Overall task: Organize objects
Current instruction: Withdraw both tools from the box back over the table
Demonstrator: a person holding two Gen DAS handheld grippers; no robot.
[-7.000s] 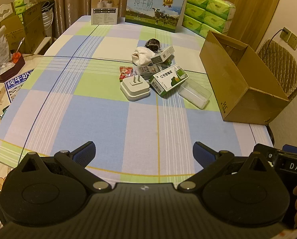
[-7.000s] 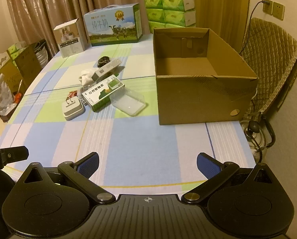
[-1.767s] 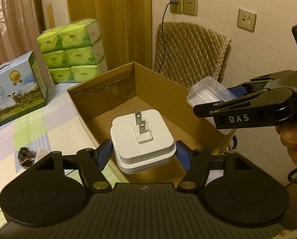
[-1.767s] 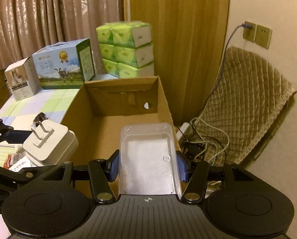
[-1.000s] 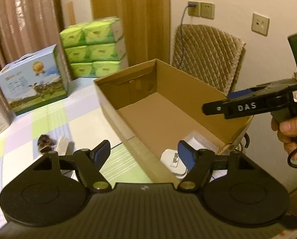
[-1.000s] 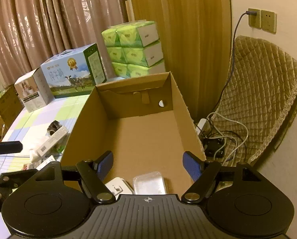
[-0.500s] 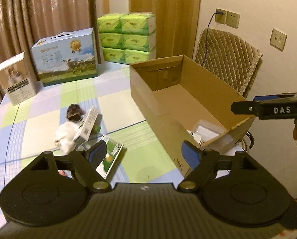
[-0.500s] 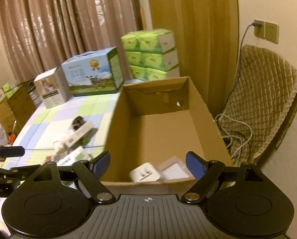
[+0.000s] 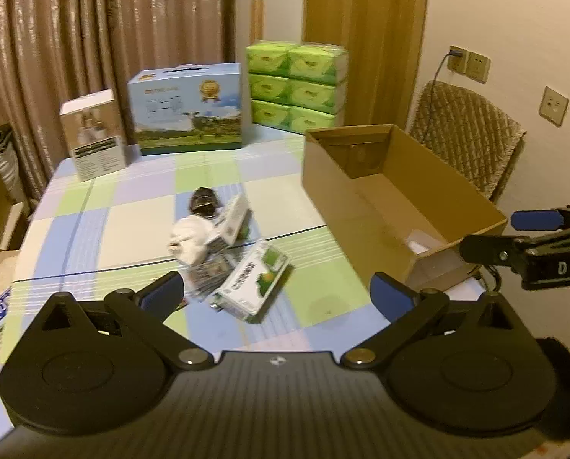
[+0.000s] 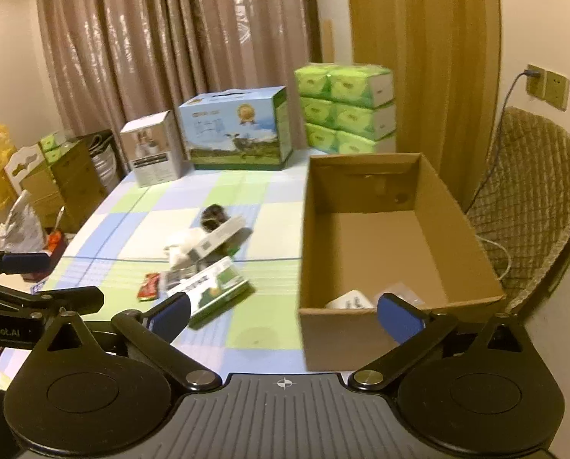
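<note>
Pile (image 9: 223,252) of small things lies mid-table (image 9: 105,225), ahead of both grippers, touching neither. Green-and-white carton (image 9: 252,283) nearest the left gripper (image 9: 277,292), just past its jaws and between their tips in line of sight. Behind it a tilted white box (image 9: 233,220), a white cloth (image 9: 189,239), a dark round object (image 9: 204,201). Red packet (image 10: 149,287) at the pile's left edge in the right view.

Cardboard box (image 10: 396,237) stands open to the right of the pile. White adapter (image 10: 350,300) and clear plastic case (image 10: 399,290) lie at its near end, partly hidden by the front wall.

Left gripper: jaws spread wide, holding nothing. Right gripper (image 10: 283,311): jaws spread wide, holding nothing, in front of the box's near wall.

Writing: "DAS" on the right gripper's side in the left view; "Robot.AI" on the left gripper in the right view. Carton print blurred, unreadable. Milk case (image 9: 185,109) with cow picture, white box with label (image 9: 93,139) and green tissue packs (image 9: 298,84) at the far edge.
</note>
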